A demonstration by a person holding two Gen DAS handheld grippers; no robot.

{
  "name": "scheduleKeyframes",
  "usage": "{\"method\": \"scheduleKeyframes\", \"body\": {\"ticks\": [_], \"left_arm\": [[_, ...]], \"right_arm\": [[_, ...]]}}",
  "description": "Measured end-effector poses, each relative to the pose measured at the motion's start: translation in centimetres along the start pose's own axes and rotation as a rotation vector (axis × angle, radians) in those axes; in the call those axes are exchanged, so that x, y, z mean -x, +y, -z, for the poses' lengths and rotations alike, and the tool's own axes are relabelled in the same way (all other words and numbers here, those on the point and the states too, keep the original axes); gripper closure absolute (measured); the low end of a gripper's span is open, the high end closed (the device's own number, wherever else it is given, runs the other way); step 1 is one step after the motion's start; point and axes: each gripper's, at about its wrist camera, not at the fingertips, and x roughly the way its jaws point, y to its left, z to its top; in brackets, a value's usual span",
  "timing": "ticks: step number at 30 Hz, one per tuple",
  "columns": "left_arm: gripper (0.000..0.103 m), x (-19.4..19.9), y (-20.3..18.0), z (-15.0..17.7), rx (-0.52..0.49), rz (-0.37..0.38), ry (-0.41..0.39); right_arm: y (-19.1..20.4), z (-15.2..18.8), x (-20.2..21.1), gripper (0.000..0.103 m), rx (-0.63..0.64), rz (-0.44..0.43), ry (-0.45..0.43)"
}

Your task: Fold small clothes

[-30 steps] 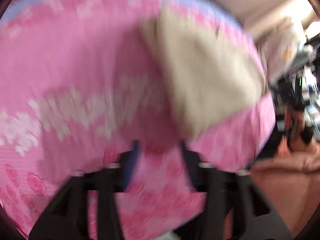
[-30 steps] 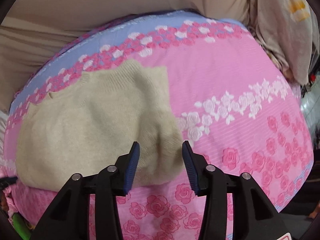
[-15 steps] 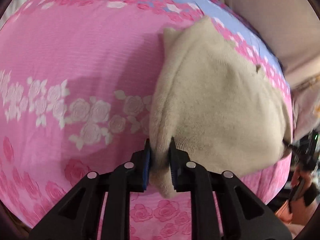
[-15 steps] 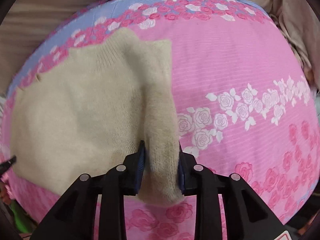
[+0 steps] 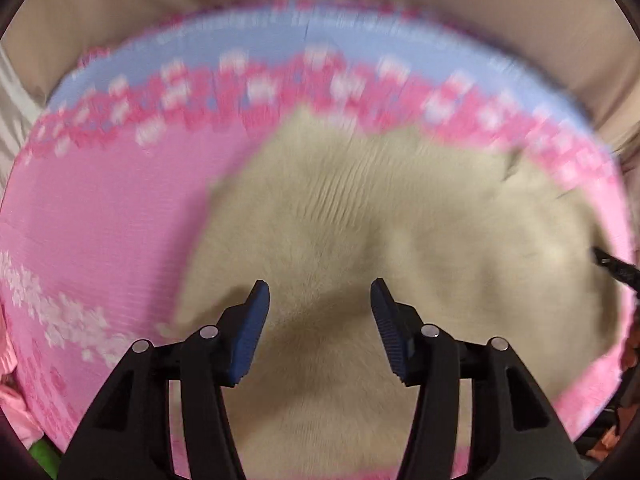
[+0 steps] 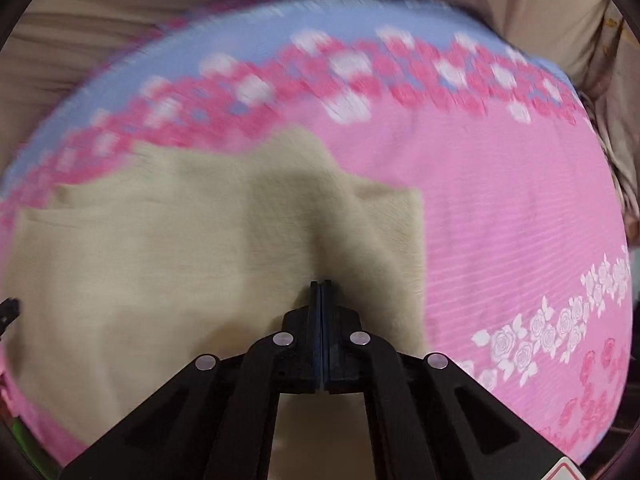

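Observation:
A beige knit sweater (image 5: 400, 220) lies on a pink flowered bedsheet (image 5: 100, 220). My left gripper (image 5: 320, 300) hangs just over its middle, pointing steeply down. Its jaws are opening and the blue pads (image 5: 256, 320) press on nothing. In the right wrist view the sweater (image 6: 140, 260) fills the left half. My right gripper (image 6: 322, 285) is shut on a raised fold of it, and a ridge of knit runs up into the tips. A folded-over flap ends in a straight edge to the right of the tips. Both views are blurred by motion.
The sheet (image 6: 500, 220) has a blue band with pink and white roses along its far side. Beige bedding (image 6: 100, 40) lies beyond it. A dark tip (image 5: 612, 266) shows at the sweater's right edge, and another dark tip (image 6: 8, 308) at the right wrist view's left edge.
My left gripper let go of the sweater's edge, spread its jaws and swung over the garment's middle. My right gripper closed fully on the fold and carried it inward over the sweater's body.

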Motion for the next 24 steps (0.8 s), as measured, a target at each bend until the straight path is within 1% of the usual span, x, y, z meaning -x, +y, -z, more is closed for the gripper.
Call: {"method": "scheduleKeyframes", "body": {"ticks": [1,2,3,4,5,7,8,11,12,13,14,16,17,18,19,21,23,24], "left_arm": [[0.050,-0.5,-0.3,0.0,-0.002,-0.012,-0.001],[0.050,-0.3,-0.3,0.2,-0.005,-0.023,-0.019],[0.050,0.0,-0.5,0.2,-0.011,-0.030,-0.024],[0.049,0.2,-0.4,0.2,-0.008,-0.032,-0.020],[0.049,0.3,-0.3,0.2,0.003,-0.027,-0.015],[0.049,0.4,-0.4,0.1,0.025,-0.025,-0.007],[0.049,0.5,-0.4,0.2,0.030,-0.025,-0.004],[0.049,0.8,-0.9,0.5,0.020,-0.041,0.005],[0.049,1.0,-1.0,0.7,0.018,-0.038,0.005],[0.048,1.0,-1.1,0.6,0.021,-0.035,0.005],[0.048,1.1,-1.2,0.8,0.023,-0.028,0.004],[0.048,1.2,-1.4,1.1,0.014,-0.034,0.007],[0.048,1.3,-1.5,1.3,0.010,-0.036,0.006],[0.047,1.3,-1.6,1.5,0.010,-0.037,0.006],[0.045,1.6,-1.5,1.8,0.015,-0.038,0.006],[0.040,2.2,-0.9,2.2,0.035,-0.021,-0.003],[0.029,3.1,0.7,3.0,0.101,0.033,-0.022],[0.026,3.5,1.7,3.5,0.145,0.064,-0.033]], "right_arm": [[-0.1,-0.1,1.0,0.103,-0.010,0.005,-0.013],[0.0,-0.1,2.4,0.102,-0.015,-0.004,-0.045],[0.1,0.1,3.6,0.099,-0.012,-0.032,-0.083],[0.0,0.4,4.0,0.099,-0.004,-0.044,-0.103],[-0.1,0.7,3.1,0.099,0.015,-0.025,-0.085],[-0.8,1.5,0.1,0.100,0.015,0.044,0.032],[-1.1,1.9,0.9,0.102,-0.010,0.024,-0.005],[-1.2,3.2,5.7,0.101,-0.071,-0.043,-0.097],[-1.2,4.0,6.6,0.101,-0.075,-0.062,-0.113],[-0.9,4.6,6.7,0.101,-0.063,-0.061,-0.104],[-0.6,5.6,5.9,0.101,-0.035,-0.041,-0.073],[-0.4,7.2,3.1,0.101,-0.011,-0.007,0.005],[-0.8,7.7,3.0,0.103,-0.023,-0.021,-0.018],[-0.8,7.8,3.9,0.103,-0.042,-0.024,-0.026],[-0.8,7.8,4.6,0.103,-0.057,-0.026,-0.021],[-0.7,7.9,6.5,0.098,-0.071,-0.052,-0.066],[-0.6,8.2,7.5,0.097,-0.045,-0.032,-0.087],[-0.9,8.4,7.6,0.093,-0.044,-0.016,-0.089]]}}
